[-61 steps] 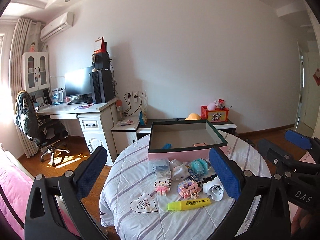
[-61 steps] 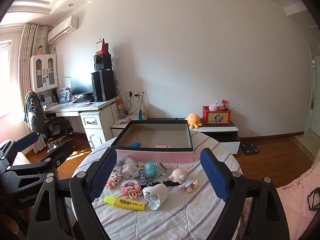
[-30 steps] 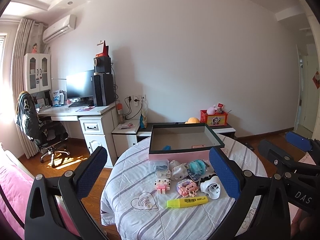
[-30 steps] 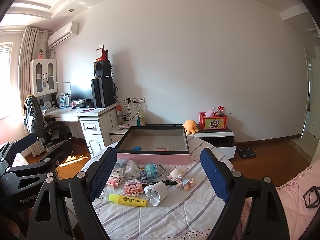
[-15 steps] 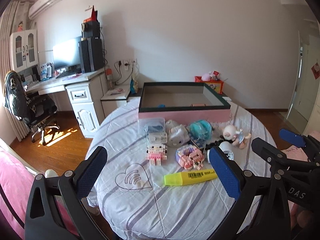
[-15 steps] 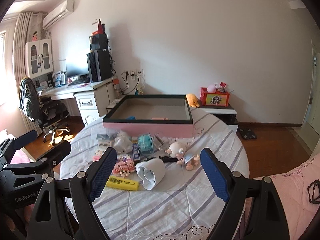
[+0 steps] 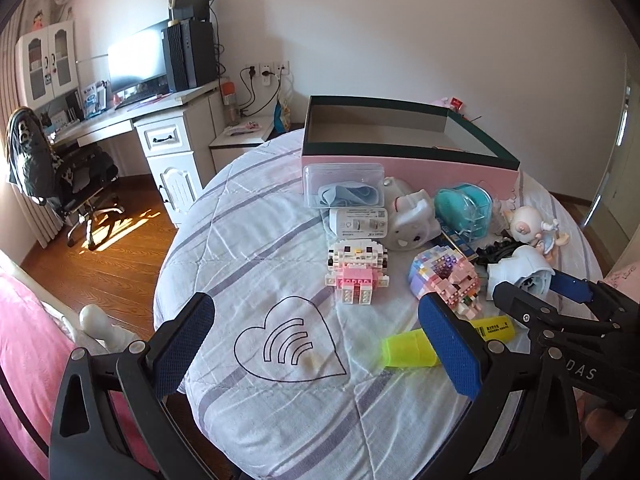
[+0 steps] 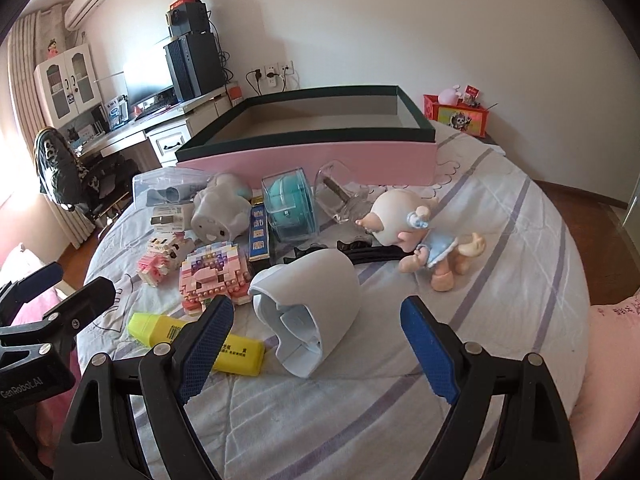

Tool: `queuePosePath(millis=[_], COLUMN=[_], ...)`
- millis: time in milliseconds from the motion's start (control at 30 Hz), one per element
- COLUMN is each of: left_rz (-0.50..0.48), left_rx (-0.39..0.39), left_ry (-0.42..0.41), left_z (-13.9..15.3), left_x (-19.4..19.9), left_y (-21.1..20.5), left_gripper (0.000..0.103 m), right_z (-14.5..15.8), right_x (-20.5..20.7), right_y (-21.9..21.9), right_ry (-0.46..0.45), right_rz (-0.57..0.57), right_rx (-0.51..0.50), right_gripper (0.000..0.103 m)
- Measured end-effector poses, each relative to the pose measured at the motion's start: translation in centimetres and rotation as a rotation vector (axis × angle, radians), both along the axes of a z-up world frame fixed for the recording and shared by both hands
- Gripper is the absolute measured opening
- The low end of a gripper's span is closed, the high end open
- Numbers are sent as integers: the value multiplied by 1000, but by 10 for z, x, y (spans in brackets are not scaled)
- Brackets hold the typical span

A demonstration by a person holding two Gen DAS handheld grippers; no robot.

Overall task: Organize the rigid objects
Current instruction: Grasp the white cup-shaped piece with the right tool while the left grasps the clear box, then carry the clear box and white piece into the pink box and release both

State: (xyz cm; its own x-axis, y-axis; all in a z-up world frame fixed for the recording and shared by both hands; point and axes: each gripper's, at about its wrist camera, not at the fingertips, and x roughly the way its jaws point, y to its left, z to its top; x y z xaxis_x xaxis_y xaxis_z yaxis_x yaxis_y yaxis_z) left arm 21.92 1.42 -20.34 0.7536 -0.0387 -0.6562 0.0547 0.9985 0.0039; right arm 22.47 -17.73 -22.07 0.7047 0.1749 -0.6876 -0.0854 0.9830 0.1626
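A round desk (image 7: 256, 216) under a white quilt with lilac stripes and a stitched heart (image 7: 286, 344) carries a clutter of toys. At its far side sits a pink box (image 8: 308, 156) with a dark rim, open on top. Just near of it lie a clear case (image 7: 342, 186), a teal dispenser (image 8: 290, 208), two brick figures (image 7: 356, 270) (image 8: 214, 276), a doll (image 8: 416, 232), a pale blue shell (image 8: 310, 308) and a yellow marker (image 8: 200, 342). The left tool (image 7: 316, 346) hangs released above the heart; the right tool (image 8: 314, 354) hangs released over the shell, touching nothing. On the far left stand a white computer desk (image 7: 132, 120), a chair (image 7: 60, 176) and wood floor (image 7: 104, 256).
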Motion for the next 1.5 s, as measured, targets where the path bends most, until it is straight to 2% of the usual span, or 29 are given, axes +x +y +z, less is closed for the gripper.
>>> queuePosePath(millis=[100, 133, 167, 333, 633, 833, 867, 933, 967, 1000, 1167, 1333, 1500], left_rz=[1, -2, -5, -4, -5, 0, -1, -16, -34, -35, -51, -78, -119], left_rx=[-4, -7, -10, -14, 0, 5, 5, -3, -18, -24, -23, -22, 14], left_ry=[14, 19, 23, 22, -3, 62, 79, 96, 118, 128, 56, -50, -127], left_z=[-4, -5, -6, -4, 11, 5, 2, -4, -8, -11, 2, 41, 75], left_x=[10, 13, 16, 34, 84, 121, 126, 134, 138, 140, 122, 102, 113], left_y=[0, 0, 0, -1, -10, -11, -11, -12, -12, -12, -13, -16, -28], left_gripper=[103, 103, 103, 103, 103, 103, 101, 81, 63, 61, 61, 61, 61], right_z=[-7, -9, -10, -3, 32, 41, 41, 42, 42, 41, 44, 54, 76], right_x=[10, 12, 14, 11, 15, 41, 44, 50, 53, 54, 65, 76, 91], right_y=[0, 0, -1, 3, 2, 1, 2, 4, 4, 6, 5, 3, 3], right_ry=[22, 25, 31, -3, -108, -122, -121, -123, -121, -121, -124, -142, -186], right_rz=[19, 23, 35, 79, 76, 86, 91, 98, 102, 102, 110, 116, 123], right_rx=[16, 21, 31, 5, -41, -38, -40, -39, -36, -35, -36, -33, -48], right_gripper=[83, 70, 62, 62, 62, 62, 62, 62, 62, 62, 62, 62, 62])
